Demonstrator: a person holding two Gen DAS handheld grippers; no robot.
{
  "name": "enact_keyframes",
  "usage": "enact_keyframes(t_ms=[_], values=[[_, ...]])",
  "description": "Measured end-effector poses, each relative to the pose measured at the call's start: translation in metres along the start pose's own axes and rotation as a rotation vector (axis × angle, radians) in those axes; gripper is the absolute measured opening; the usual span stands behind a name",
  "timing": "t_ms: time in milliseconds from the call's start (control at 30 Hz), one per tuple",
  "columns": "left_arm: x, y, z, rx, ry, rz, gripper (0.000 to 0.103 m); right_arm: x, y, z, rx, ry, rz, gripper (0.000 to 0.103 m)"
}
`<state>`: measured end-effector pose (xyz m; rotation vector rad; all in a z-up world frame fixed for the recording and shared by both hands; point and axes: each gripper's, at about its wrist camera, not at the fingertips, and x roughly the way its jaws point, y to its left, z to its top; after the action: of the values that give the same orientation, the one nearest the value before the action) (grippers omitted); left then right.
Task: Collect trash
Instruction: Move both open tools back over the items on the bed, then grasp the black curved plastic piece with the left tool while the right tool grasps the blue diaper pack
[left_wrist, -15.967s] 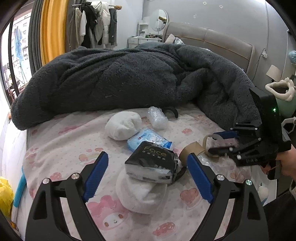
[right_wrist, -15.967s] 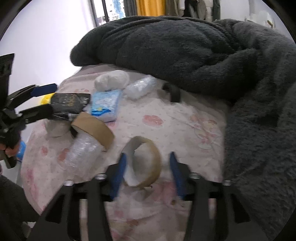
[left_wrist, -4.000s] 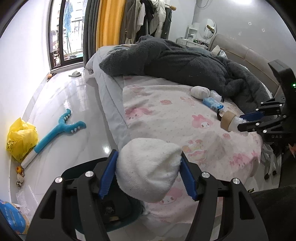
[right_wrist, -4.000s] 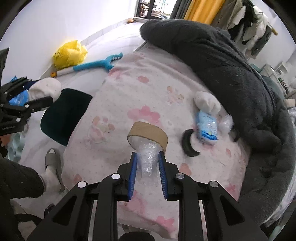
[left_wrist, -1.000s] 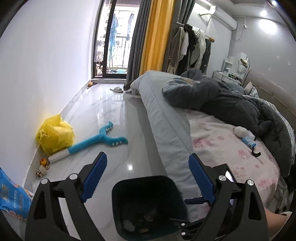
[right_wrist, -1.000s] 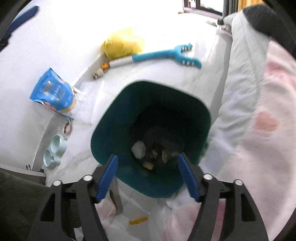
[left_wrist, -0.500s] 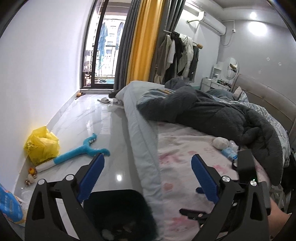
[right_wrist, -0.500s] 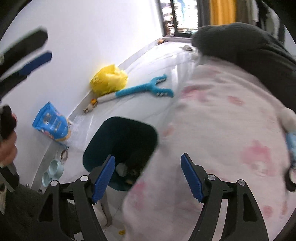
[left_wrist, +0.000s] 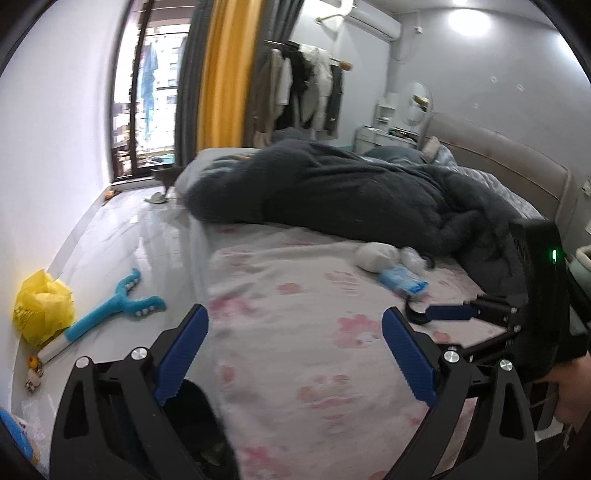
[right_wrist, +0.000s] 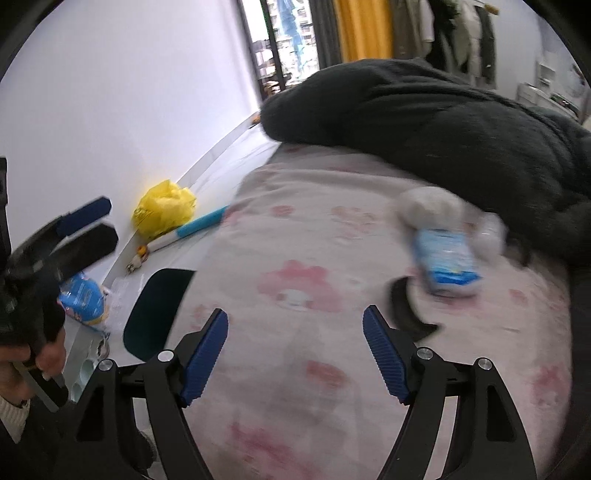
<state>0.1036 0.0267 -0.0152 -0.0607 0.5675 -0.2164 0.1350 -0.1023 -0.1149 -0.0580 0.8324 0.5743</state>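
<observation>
The left gripper (left_wrist: 293, 345) has its jaws spread wide, with nothing between them. The right gripper (right_wrist: 295, 350) is also empty, and its jaws are opening. Both hang over the pink-patterned bed sheet (left_wrist: 295, 306). On the far right part of the sheet, near the dark grey blanket (left_wrist: 351, 192), lies the trash: a blue packet (right_wrist: 445, 264), long axis running from near right to far left, a white bundle (left_wrist: 375, 256), clear crumpled plastic (left_wrist: 413, 258) and a black curved piece (right_wrist: 408, 310). The dark teal bin (right_wrist: 155, 308) stands on the floor beside the bed's left edge.
</observation>
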Motion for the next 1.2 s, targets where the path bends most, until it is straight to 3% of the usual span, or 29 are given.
enact_keyframes(t_ms=[300,600,1200], values=[[0.035,-0.056,-0.003,0.084,0.045,-0.091,0.097,-0.030,-0.054,-0.006,0.076,-0.056,-0.029,0.080],[0.073,-0.091,-0.008,0.145,0.102,-0.176,0.097,-0.029,-0.103,-0.002,0.141,-0.054,-0.036,0.081],[0.126,-0.129,-0.012,0.229,0.160,-0.300,0.097,-0.021,-0.141,0.016,0.152,-0.034,-0.050,0.084]])
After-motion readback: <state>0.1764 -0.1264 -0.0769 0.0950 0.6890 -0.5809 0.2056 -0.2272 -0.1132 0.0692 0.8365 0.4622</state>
